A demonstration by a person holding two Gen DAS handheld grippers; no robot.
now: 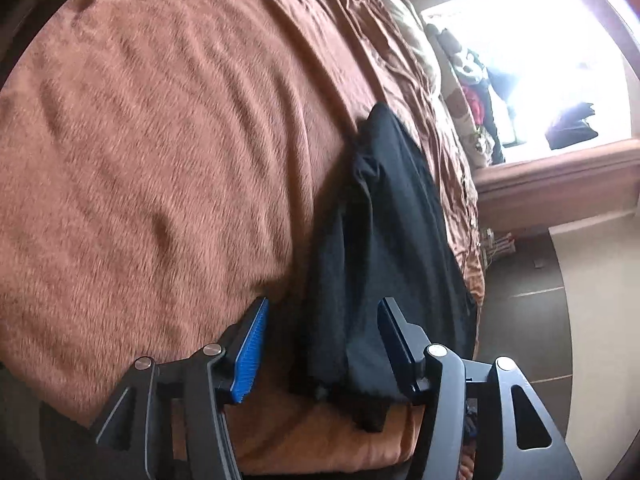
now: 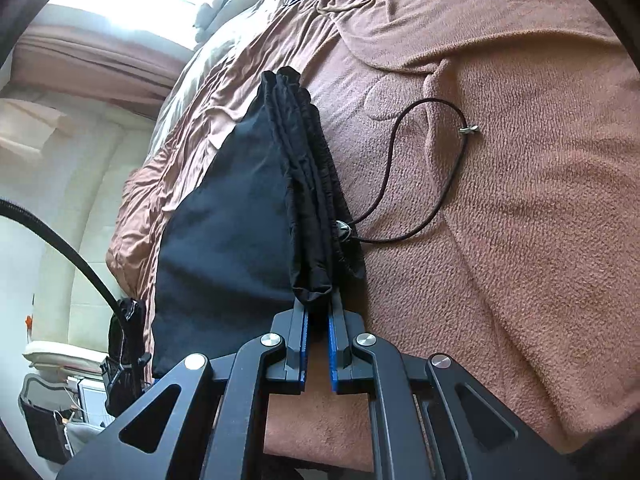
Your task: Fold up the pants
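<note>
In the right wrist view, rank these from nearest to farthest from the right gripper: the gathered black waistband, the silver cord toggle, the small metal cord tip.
1. Gathered black waistband, clamped in the right gripper.
2. Silver cord toggle, on the waistband's right edge, higher up.
3. Small metal cord tip, upper right on the brown blanket.

The pants (image 2: 224, 216) lie on a blanket (image 2: 500, 220) that covers a bed, near the bed's edge, with the floor (image 1: 532, 312) beyond that edge. Their gathered waistband (image 2: 312, 184) is clamped between the right gripper (image 2: 318, 312) fingers, and a drawstring (image 2: 404, 168) loops from it across the blanket to the right. The left gripper (image 1: 320, 332) straddles the pants' other end, its fingers (image 1: 250, 356) apart on either side of the cloth.
</note>
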